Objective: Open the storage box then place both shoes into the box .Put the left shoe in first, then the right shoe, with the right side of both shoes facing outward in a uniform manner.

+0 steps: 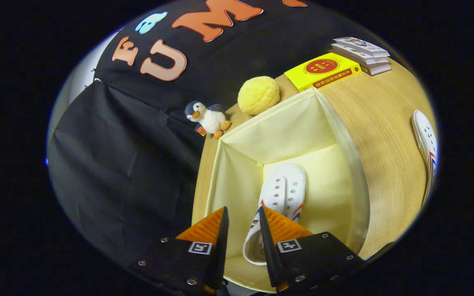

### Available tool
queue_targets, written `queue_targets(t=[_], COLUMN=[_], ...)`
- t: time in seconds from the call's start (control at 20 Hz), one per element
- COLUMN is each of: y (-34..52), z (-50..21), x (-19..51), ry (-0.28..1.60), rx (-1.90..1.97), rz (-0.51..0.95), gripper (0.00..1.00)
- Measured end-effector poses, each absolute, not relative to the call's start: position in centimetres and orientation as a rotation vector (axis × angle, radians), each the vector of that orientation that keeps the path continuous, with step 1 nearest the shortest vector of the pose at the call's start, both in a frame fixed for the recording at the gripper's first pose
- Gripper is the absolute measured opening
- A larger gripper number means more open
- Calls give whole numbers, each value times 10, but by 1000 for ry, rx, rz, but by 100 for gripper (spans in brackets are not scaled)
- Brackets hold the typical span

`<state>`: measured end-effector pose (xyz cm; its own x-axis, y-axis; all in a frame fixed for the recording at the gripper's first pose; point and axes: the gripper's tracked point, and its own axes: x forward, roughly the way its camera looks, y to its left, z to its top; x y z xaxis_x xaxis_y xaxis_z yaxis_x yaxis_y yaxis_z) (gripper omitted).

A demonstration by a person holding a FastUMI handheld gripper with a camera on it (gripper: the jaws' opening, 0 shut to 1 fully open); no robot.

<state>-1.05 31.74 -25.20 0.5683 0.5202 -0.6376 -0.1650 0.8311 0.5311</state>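
The pale yellow storage box (346, 139) stands open on the wooden table (385, 123). One white shoe (282, 189) with red and blue side stripes lies inside it on the box floor, toe pointing away from me. My gripper (242, 208) hangs over the box's near end with its fingers apart. The right finger reaches into the shoe's heel opening, and the heel's rim lies between the fingers. A gap shows between the left finger and that rim. The other white shoe (426, 139) lies on the table to the right of the box.
Behind the box stand a toy penguin (207, 117) and a yellow bumpy ball (258, 95). A yellow book (323, 70) and a small stack of books (362, 53) lie at the table's far side. Black cloth hangs to the left of the table.
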Motion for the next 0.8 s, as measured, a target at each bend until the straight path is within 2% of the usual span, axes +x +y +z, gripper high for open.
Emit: queue_targets(t=[0.05, 0.1, 0.2, 0.55, 0.8], y=[313, 306, 291, 230, 154], z=[-244, -238, -229, -188, -179], x=[-10, -9, -10, -3, 6], ry=[865, 849, 824, 746, 717], rx=[430, 407, 371, 426, 410], rz=[422, 422, 419, 380, 290], gripper=[53, 75, 97, 98, 98])
